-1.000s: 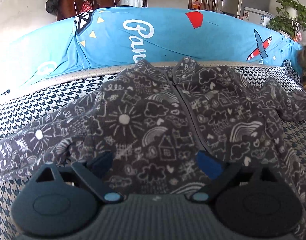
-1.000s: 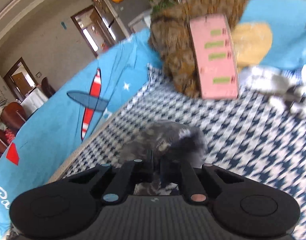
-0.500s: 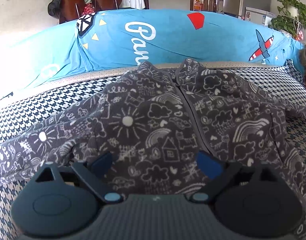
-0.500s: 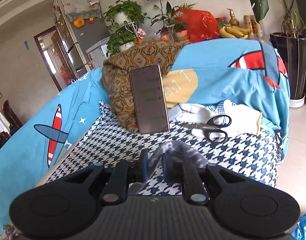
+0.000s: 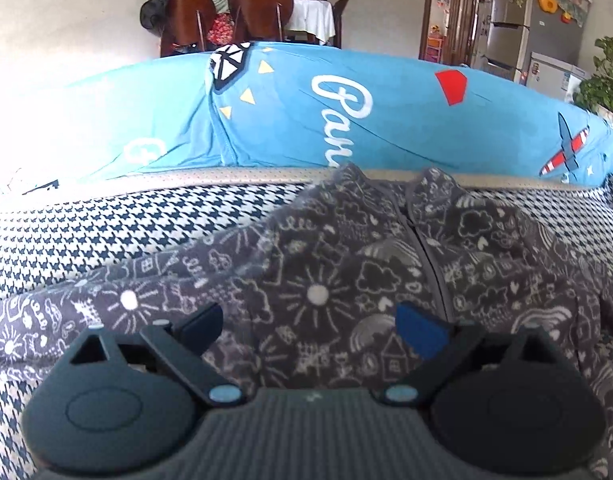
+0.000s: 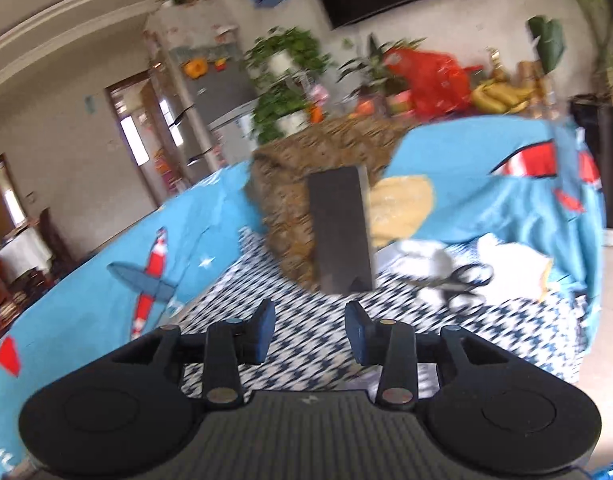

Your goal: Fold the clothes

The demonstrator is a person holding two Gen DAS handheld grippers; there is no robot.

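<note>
A grey zip-up garment [image 5: 346, 280] printed with white doodles lies spread front-up on the houndstooth sofa seat [image 5: 106, 224], one sleeve running out to the left. Above its lower part hangs my left gripper [image 5: 310, 328], its jaws wide apart with nothing pressed between them. In the right wrist view my right gripper [image 6: 309, 330] is raised over the seat [image 6: 306, 344]; its jaws are opening and nothing is between them. The garment does not show in that view.
A blue printed cover [image 5: 346, 120] drapes the sofa back. At the seat's far end a phone [image 6: 340, 232] leans on a brown cushion [image 6: 290, 184], with scissors [image 6: 462, 280] and white cloth [image 6: 514, 264] beside it. Chairs, a fridge and plants stand behind.
The right gripper has let go of the grey sleeve end, lifted away and opened. The left gripper has shifted left along the garment, staying open.
</note>
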